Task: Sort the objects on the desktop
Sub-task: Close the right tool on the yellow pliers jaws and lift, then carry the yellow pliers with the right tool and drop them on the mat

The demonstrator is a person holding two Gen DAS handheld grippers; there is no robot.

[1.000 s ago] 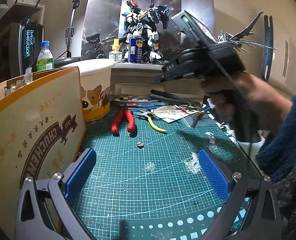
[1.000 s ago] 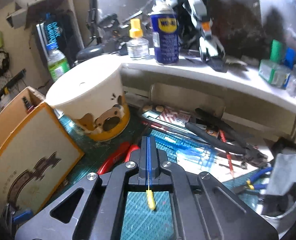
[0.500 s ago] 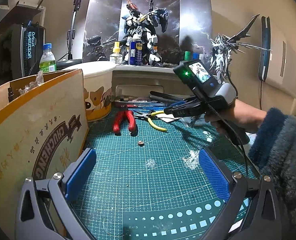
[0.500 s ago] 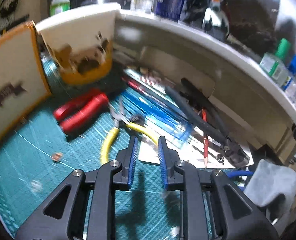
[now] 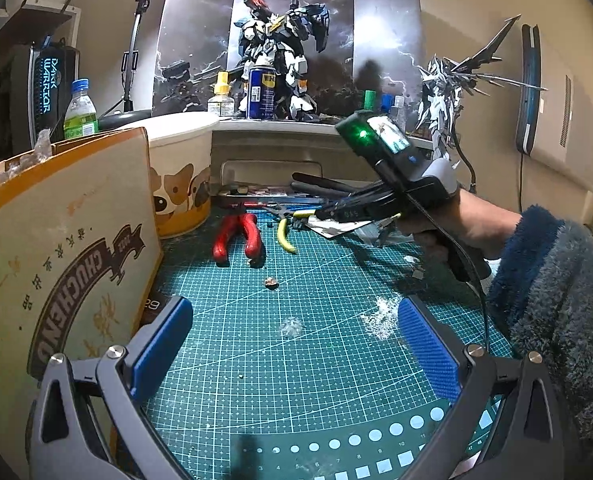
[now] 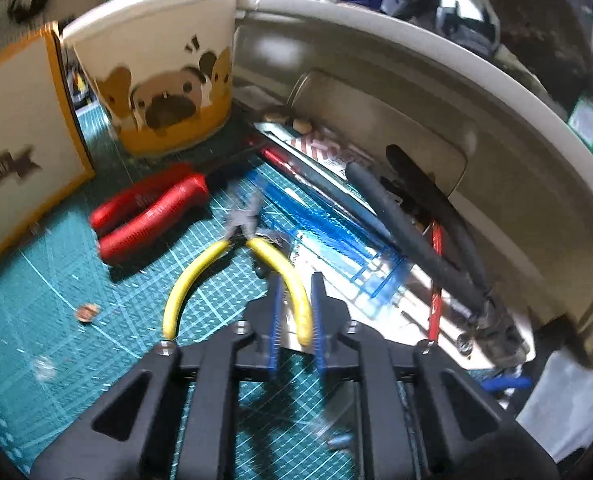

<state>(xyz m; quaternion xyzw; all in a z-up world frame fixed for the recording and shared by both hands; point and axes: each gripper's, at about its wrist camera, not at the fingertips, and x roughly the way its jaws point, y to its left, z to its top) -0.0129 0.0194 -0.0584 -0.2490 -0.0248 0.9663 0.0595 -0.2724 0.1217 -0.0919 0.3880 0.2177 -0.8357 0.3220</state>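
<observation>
Pliers with yellow handles (image 5: pixel 286 234) are lying at the middle of the left wrist view, on the green cutting mat (image 5: pixel 296 360) covering the tabletop, just right of the red-handled pliers (image 5: pixel 236 234). The right gripper (image 5: pixel 322 213), carried by a hand (image 5: pixel 468 224) in a fuzzy blue sleeve (image 5: pixel 556 288) at the right of the frame, is reaching down with its tips right at those yellow pliers. The left gripper (image 5: pixel 292 344) is hanging released at the bottom of the frame, blue pads wide apart over bare mat. A cardboard box (image 5: pixel 56 248) is filling the left side, with a dog-print paper bucket (image 5: pixel 180 184) behind it.

Seen from the right wrist, the right gripper (image 6: pixel 295 320) is closing at the lower middle, and the right-hand handle of the yellow-handled pliers (image 6: pixel 292 280) is sitting between its blue pads; whether the pads are already pressing on it I cannot tell. The red-handled pliers (image 6: pixel 152 212) are lying at the left, the dog-print paper bucket (image 6: pixel 160 72) at the upper left, and black-handled cutters (image 6: pixel 424 240) at the right beside a blue plastic sprue frame (image 6: pixel 336 236).
</observation>
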